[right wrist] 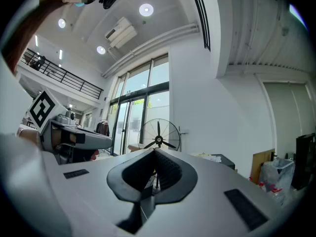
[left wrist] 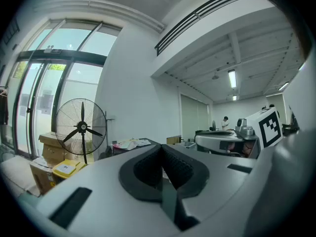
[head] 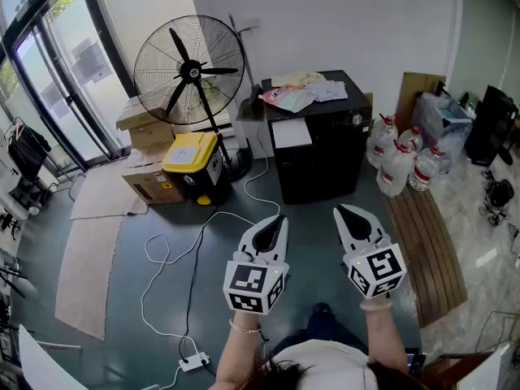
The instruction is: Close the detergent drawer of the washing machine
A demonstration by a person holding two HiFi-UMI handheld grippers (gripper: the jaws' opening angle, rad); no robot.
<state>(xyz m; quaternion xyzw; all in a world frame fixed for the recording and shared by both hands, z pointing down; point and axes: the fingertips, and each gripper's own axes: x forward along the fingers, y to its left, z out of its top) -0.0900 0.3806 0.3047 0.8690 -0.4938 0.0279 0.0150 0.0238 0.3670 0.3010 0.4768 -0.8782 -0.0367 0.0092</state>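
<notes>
The left tool (head: 279,219) is hovering well short of the washing machine (head: 325,149), its jaws pressed together on nothing, likely idling until the reach begins. The machine is standing ahead against the wall, with what is probably the detergent drawer (head: 291,133) jutting out pale at its top left. The right tool (head: 341,211) is hanging level with the left one — also clamped shut, empty, touching nothing.

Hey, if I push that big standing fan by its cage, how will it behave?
Probably top-heavy: the standing fan carries a wide wire cage high above a small round base, so a high push may tip it. That base rests on smooth floor, so a low push might slide it instead.
</notes>
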